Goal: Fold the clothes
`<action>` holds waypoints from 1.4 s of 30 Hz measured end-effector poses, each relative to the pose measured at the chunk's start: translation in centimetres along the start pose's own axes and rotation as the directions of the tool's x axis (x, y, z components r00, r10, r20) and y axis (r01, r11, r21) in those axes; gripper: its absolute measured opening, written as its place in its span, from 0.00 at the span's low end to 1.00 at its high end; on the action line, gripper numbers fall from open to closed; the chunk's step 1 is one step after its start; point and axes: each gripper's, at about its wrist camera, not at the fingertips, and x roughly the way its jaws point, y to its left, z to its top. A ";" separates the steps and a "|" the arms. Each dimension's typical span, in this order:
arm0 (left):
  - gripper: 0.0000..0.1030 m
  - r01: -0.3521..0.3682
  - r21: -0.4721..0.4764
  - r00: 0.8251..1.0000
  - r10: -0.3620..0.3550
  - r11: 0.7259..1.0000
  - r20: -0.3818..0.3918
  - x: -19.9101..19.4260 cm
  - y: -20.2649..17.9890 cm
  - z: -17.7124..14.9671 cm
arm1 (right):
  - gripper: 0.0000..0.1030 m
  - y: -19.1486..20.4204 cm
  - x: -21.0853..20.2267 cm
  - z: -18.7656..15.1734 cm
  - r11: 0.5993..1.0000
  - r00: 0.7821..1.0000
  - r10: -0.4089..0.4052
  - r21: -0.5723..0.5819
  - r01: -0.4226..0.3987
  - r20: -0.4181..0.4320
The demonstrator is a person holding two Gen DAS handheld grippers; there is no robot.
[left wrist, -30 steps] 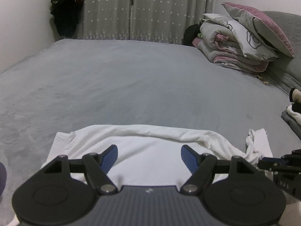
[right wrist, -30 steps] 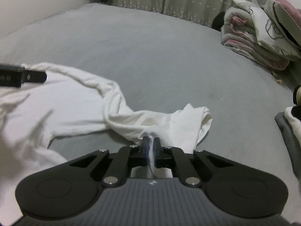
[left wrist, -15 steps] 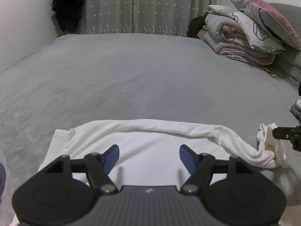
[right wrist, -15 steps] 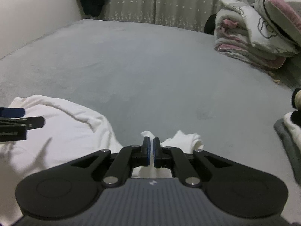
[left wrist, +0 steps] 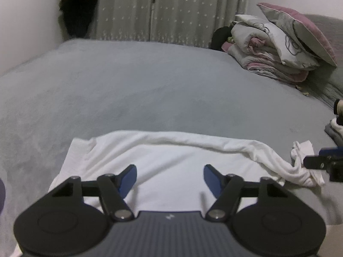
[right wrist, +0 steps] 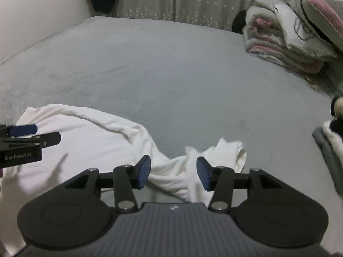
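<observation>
A white shirt (left wrist: 167, 160) lies spread on the grey bed (left wrist: 150, 85), its far edge rolled into a ridge. Its bunched sleeve (right wrist: 216, 156) lies at the right end, also seen in the left wrist view (left wrist: 304, 167). My left gripper (left wrist: 169, 176) is open and empty, low over the shirt's body. My right gripper (right wrist: 173, 174) is open and empty, just above the bunched sleeve. The right gripper's fingertips (left wrist: 317, 160) show at the right edge of the left wrist view. The left gripper (right wrist: 32, 137) shows at the left edge of the right wrist view.
A stack of folded quilts and pillows (left wrist: 283, 49) sits at the bed's far right. Folded grey and white clothes (right wrist: 330, 141) lie at the right edge. Curtains (left wrist: 167, 10) and a dark hanging garment (left wrist: 77, 10) are behind the bed. A wall runs along the left.
My right gripper was shut on the sleeve, carried it rightward, then opened and let it drop on the bed. The left gripper stayed open over the shirt.
</observation>
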 end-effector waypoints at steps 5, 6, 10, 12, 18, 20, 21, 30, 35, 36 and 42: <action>0.60 0.053 -0.094 0.998 -0.050 0.994 0.034 -0.9 1.4 0.4 | 0.50 1.5 -1.3 -0.1 0.997 0.999 -0.021 0.071 0.023 -0.036; 0.59 0.053 -0.094 0.998 -0.050 0.994 0.033 -1.0 1.5 0.3 | 0.50 1.8 -1.8 0.0 0.996 0.999 -0.025 0.080 0.028 -0.039; 0.57 0.050 -0.131 0.999 -0.047 0.990 0.023 -1.3 1.9 0.5 | 0.50 3.1 -3.6 0.8 0.995 0.998 -0.046 0.089 0.048 -0.034; 0.56 0.048 -0.150 0.999 -0.046 0.987 0.017 -1.5 2.1 0.7 | 0.50 3.6 -4.1 1.5 0.994 0.998 -0.047 0.093 0.050 -0.038; 0.44 0.048 -0.167 0.999 -0.044 0.985 0.024 -1.5 3.4 0.4 | 0.50 4.9 -3.9 2.8 0.997 1.000 -0.020 0.079 0.021 -0.019; 0.37 0.063 -0.178 0.998 -0.060 0.982 0.023 -1.1 4.0 0.4 | 0.48 5.3 -3.0 2.8 0.998 1.000 0.002 0.058 -0.001 -0.020; 0.35 0.068 -0.181 0.998 -0.065 0.981 0.022 -0.8 4.2 0.4 | 0.45 5.5 -2.4 2.7 0.999 1.000 0.015 0.046 -0.014 -0.021; 0.29 0.056 -0.168 0.998 -0.052 0.984 0.028 1.5 5.5 0.9 | 0.40 6.7 4.4 2.5 0.993 0.988 0.114 -0.025 -0.117 -0.104; 0.26 0.028 -0.166 0.999 -0.025 0.986 0.023 2.6 6.1 1.1 | 0.37 7.5 7.6 2.4 0.987 0.983 0.142 -0.053 -0.149 -0.117; 0.26 0.023 -0.166 1.000 -0.019 0.986 0.021 2.8 6.2 1.1 | 0.37 7.7 8.0 2.4 0.987 0.984 0.141 -0.057 -0.148 -0.110; 0.26 -0.010 -0.164 1.000 0.013 0.986 0.015 4.0 6.9 1.3 | 0.37 8.2 9.8 3.5 0.990 0.992 0.117 -0.080 -0.119 -0.037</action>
